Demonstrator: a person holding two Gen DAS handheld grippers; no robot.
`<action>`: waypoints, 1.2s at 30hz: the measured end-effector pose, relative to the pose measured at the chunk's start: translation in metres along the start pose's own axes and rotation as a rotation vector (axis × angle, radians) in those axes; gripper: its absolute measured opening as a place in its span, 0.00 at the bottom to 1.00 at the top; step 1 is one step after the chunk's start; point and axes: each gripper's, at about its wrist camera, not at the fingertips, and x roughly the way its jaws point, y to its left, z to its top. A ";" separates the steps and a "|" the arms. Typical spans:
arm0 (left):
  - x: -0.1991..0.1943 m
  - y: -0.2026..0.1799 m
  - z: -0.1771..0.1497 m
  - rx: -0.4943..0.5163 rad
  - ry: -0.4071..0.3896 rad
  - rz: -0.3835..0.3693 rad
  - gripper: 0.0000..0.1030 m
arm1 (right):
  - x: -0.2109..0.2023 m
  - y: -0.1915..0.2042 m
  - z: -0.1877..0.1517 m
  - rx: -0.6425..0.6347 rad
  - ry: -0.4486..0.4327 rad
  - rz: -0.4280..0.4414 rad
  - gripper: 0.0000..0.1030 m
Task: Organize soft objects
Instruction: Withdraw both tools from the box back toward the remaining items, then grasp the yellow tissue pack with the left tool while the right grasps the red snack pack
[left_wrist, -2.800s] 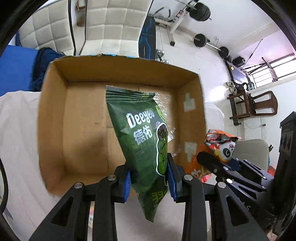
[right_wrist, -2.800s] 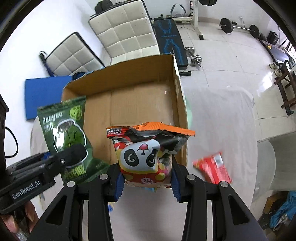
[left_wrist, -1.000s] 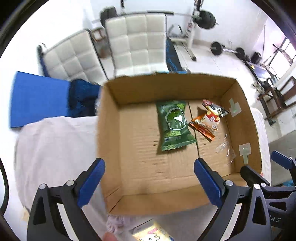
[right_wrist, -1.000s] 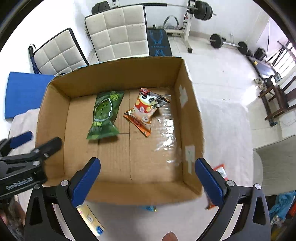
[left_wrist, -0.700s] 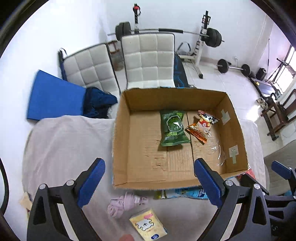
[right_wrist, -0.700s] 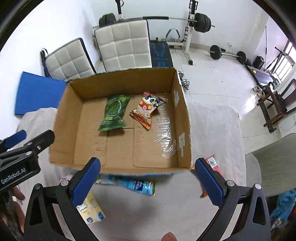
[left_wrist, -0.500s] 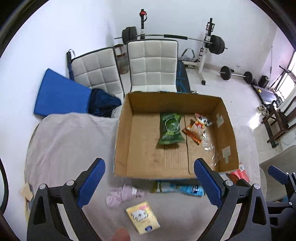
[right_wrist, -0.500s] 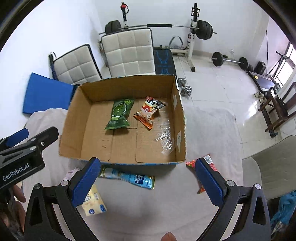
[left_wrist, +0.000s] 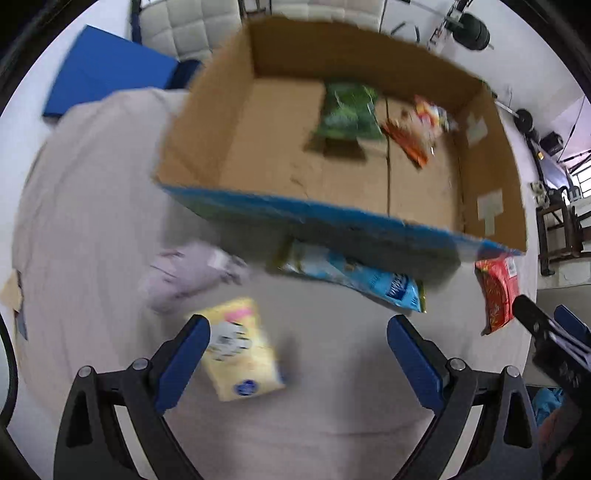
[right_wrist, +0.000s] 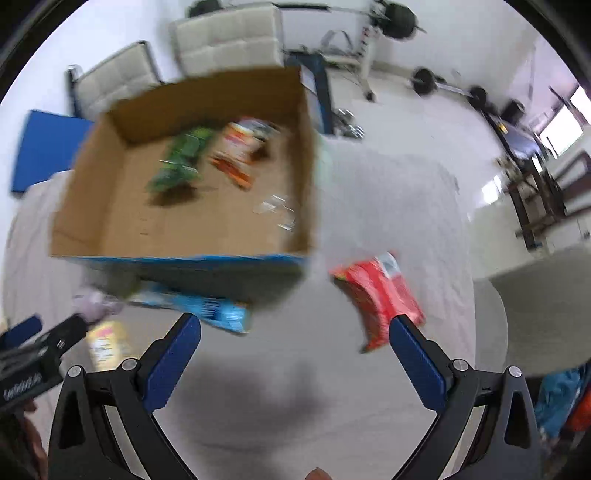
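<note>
a: largest item first. the cardboard box (left_wrist: 369, 155) stands on the cloth-covered tabletop (left_wrist: 92, 206), open side up. 2 packets lie on its floor at the far end, side by side: a green packet (left_wrist: 347, 114) and an orange packet (left_wrist: 421, 125).

b: what is left outside the box?

a: 4 soft items, all on the tabletop by the near wall. a blue packet (left_wrist: 354, 277) lies along that wall, partly under its edge. a red packet (right_wrist: 380, 295) lies off the box's right corner. a yellow packet (left_wrist: 240, 350) and a pale pink bundle (left_wrist: 184, 273) lie towards the left.

b: state of the tools?

a: both carry nothing. the left hand-held gripper (left_wrist: 299, 362) is spread wide. the right hand-held gripper (right_wrist: 295, 362) is also spread wide.

b: which relation governs the next pick?

a: my judgement: the yellow packet is nearest the left tool, touching or just beside its left finger in view, long axis running away and slightly left. the red packet is just ahead of the right tool's right finger, long axis angled towards it. each tool must shift sideways to straddle its packet. both views are blurred, so edges are uncertain.
</note>
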 end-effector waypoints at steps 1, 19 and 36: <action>0.007 -0.007 -0.001 0.001 0.007 -0.002 0.95 | 0.011 -0.009 0.002 0.004 0.016 -0.016 1.00; 0.049 -0.007 -0.028 -0.037 0.075 0.038 0.95 | 0.130 -0.060 0.000 -0.038 0.315 0.034 0.51; 0.125 0.075 -0.040 -0.157 0.334 0.003 0.95 | 0.122 0.028 -0.075 -0.075 0.392 0.068 0.54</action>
